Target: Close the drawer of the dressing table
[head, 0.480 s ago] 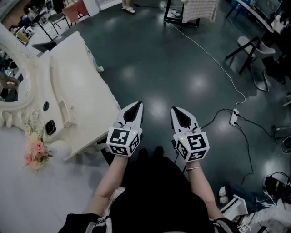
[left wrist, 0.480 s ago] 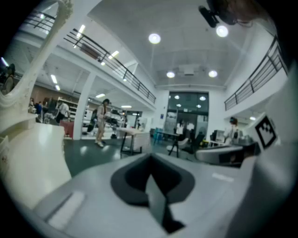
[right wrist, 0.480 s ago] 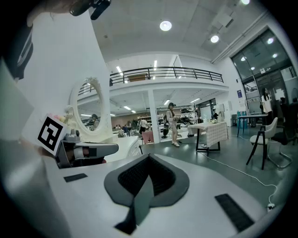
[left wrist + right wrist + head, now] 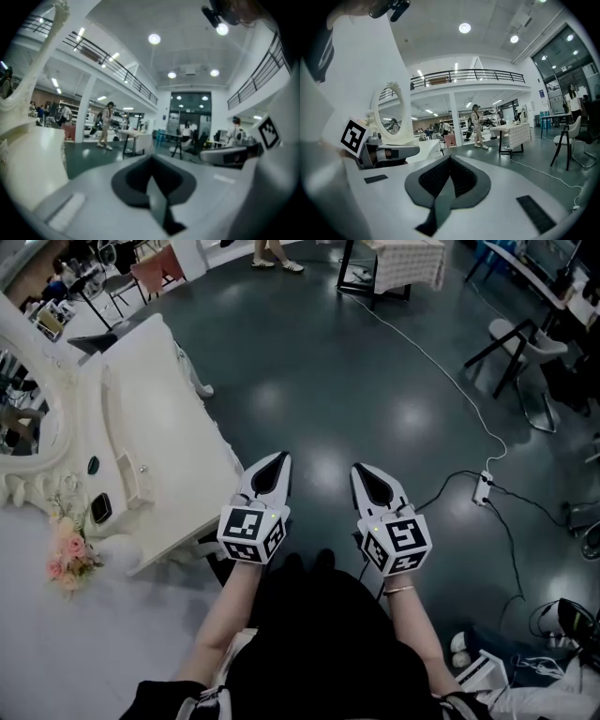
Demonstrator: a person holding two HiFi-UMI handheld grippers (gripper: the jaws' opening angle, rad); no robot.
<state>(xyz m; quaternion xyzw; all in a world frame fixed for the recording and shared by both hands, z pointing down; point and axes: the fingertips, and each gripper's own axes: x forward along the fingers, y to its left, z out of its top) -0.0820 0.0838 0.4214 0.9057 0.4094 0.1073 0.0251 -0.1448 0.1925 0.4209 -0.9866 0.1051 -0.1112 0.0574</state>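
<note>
1. Head view: we look down on a dark, glossy floor (image 4: 328,362) in a large hall. A white cable (image 4: 441,362) runs across it to a power strip (image 4: 483,486), ahead and to the right of the right gripper (image 4: 359,468).
2. The white dressing table (image 4: 169,418) stands to the left of the left gripper (image 4: 281,457), with its near corner just beside that gripper. Its oval mirror (image 4: 28,418) is further left, and pink flowers (image 4: 70,554) lie at the near end. We cannot pick out its drawer or tell how it stands.
3. Far ahead of the grippers are a table with a checked cloth (image 4: 408,259) and a white chair (image 4: 525,343).
4. The right gripper view shows a balcony railing (image 4: 464,75), round ceiling lights and a person (image 4: 477,124) walking far ahead.
5. The only print we can make out is the black-and-white square pattern on each gripper's cube.
6. Both forearms reach forward side by side. The grippers point ahead and slightly down over the floor, apart from each other and touching nothing.
7. In the left gripper view the jaws of the left gripper meet, with nothing between them. In the right gripper view the right gripper is likewise fully closed and empty.
</note>
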